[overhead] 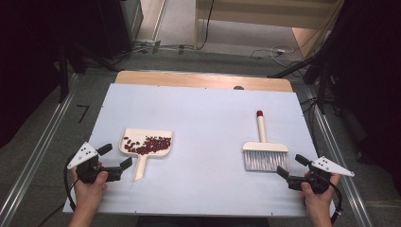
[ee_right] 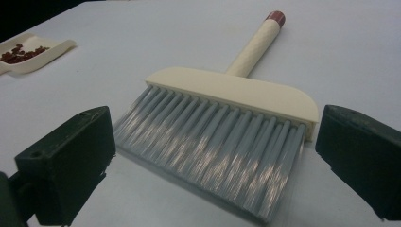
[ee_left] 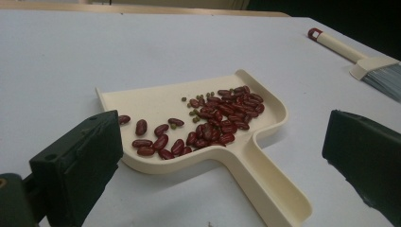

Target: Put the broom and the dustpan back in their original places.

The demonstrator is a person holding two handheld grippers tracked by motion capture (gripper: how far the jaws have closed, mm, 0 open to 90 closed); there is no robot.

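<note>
We see a big white table [overhead: 203, 123] with a strip of bare wood along its far edge. We can find no words or labels on anything here.

On the right side lies a small brush [overhead: 263, 149]. Its cream handle has a red tip and points away from us. Its grey bristles point toward us.

On the left side lies a cream dustpan [overhead: 144, 146]. Its handle points toward us. Inside it sit many red beans [ee_left: 222, 118], mostly piled at one side, and a few tiny green ones [ee_left: 195, 112].

The left gripper [overhead: 115, 161] is near the dustpan's handle, not touching it. Its jaws are spread wide with nothing between them.

The right gripper [overhead: 292, 166] is just beside the bristles. Its jaws are spread wide too and hold nothing.

Nothing lies between the brush and the dustpan.
</note>
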